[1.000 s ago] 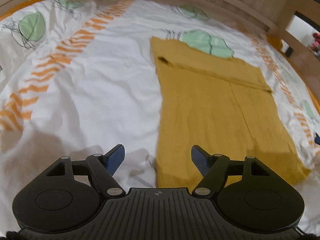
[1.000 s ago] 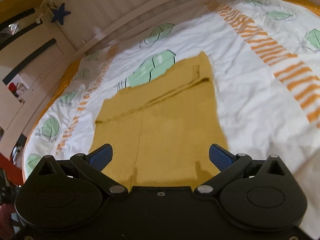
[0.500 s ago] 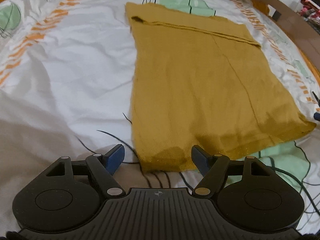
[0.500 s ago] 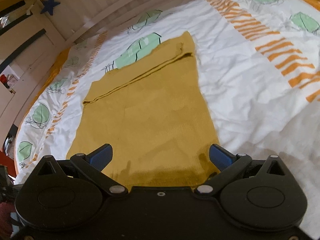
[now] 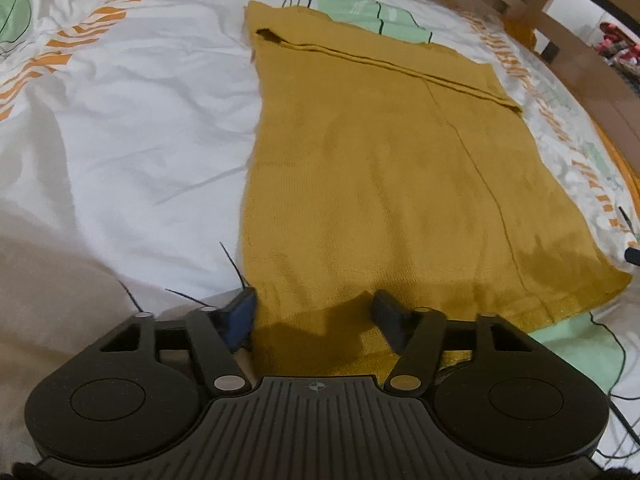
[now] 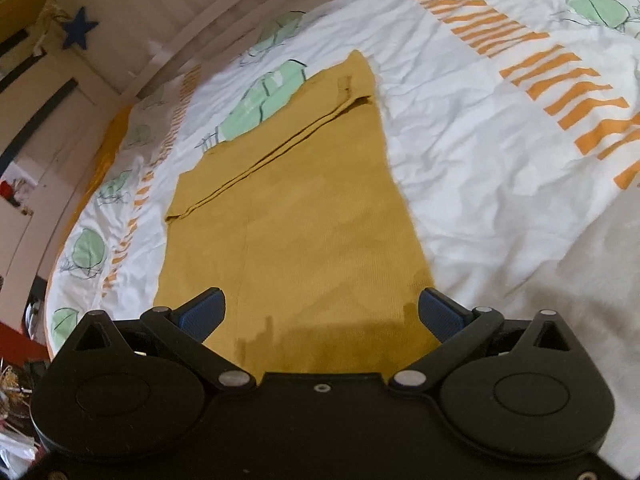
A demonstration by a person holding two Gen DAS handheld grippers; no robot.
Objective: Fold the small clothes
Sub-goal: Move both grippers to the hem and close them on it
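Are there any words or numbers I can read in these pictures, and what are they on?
No words or numbers can be read anywhere.
Left claw: only a small cross-in-a-circle mark on its black body, no letters.
Yellow garment: no tag or print shows.
Bed sheet: leaf drawings and orange stripes, no writing.
Blue star on the wall: plain.

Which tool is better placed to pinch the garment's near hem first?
Probably the left tool: its jaws, just closing, straddle the near corner of the mustard-yellow knitted garment without pinching yet. The right tool is wide open above the cloth.
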